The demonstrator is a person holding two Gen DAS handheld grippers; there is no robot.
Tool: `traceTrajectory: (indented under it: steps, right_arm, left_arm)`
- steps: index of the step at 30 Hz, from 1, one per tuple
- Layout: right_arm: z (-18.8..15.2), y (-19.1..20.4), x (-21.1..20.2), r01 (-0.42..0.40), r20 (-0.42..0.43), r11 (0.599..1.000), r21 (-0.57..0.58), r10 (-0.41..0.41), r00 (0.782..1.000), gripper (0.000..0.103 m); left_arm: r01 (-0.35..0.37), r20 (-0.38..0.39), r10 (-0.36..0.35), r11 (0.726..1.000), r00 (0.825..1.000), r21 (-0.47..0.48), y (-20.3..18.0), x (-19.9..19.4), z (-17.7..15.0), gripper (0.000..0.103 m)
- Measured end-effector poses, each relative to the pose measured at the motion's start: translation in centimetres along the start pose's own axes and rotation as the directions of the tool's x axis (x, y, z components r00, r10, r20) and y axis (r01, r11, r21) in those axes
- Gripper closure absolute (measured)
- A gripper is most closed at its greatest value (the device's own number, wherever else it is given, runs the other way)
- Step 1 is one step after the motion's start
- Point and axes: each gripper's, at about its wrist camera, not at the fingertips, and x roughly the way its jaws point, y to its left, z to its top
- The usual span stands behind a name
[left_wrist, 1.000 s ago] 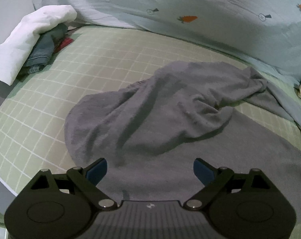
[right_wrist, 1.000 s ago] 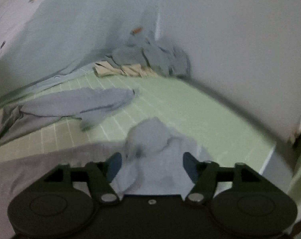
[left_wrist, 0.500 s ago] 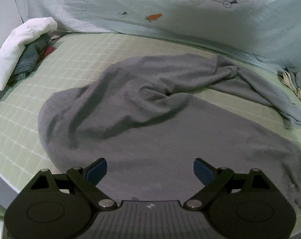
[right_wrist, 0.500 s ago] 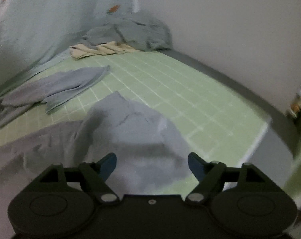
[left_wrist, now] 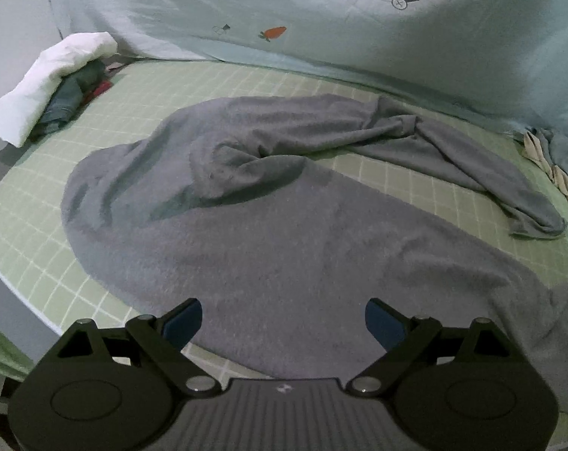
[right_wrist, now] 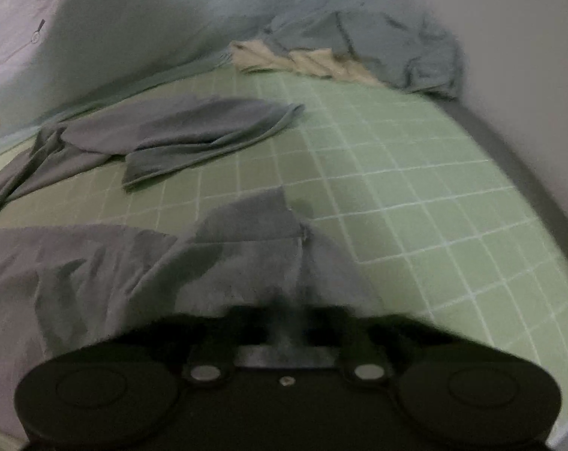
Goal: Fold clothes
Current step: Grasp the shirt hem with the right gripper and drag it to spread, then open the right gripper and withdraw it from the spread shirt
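— How far along is it?
— Barely begun. The grey garment (left_wrist: 284,225) sprawls unfolded along the bed's (left_wrist: 39,225) near edge; the right gripper (right_wrist: 287,323), blurry, seems clenched on its corner, the left gripper (left_wrist: 284,323) spread empty.

Dim, flat indoor light covers both fisheye views, colours muted and grainy. The left wrist view is fairly sharp, soft shadows pooling in the folds of the grey garment (left_wrist: 284,225). The right wrist view is smeared by motion blur, worst at the right gripper (right_wrist: 287,323). Straight lines of the green checked sheet (right_wrist: 415,195) bow toward dark, vignetted corners
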Motion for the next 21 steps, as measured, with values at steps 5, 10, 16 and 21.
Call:
traceTrajectory:
  steps: [5, 10, 16, 21]
  right_arm:
    - [3.3, -3.5, -0.2, 0.022, 0.093, 0.997, 0.079, -0.03, 0.995, 0.102]
    - [4.7, -6.3, -0.5, 0.123, 0.161, 0.978, 0.166, -0.15, 0.975, 0.099]
    - [0.4, -7.3, -2.9, 0.138, 0.116, 0.945, 0.296, -0.179, 0.977, 0.062]
    - [-4.8, -7.7, -5.5, 0.108, 0.015, 0.859, 0.501, -0.133, 0.991, 0.047]
  left_arm:
    - [-0.021, 0.015, 0.021, 1.0, 1.0, -0.017, -0.7, -0.9, 0.0, 0.009]
    - [-0.025, 0.018, 0.025, 1.0, 1.0, -0.018, -1.4, -1.3, 0.2, 0.009]
    - [-0.01, 0.02, 0.01, 1.0, 1.0, -0.002, -2.1, -1.3, 0.3, 0.009]
    - [0.012, 0.018, -0.012, 1.0, 1.0, 0.025, -3.3, -1.3, 0.5, 0.009]
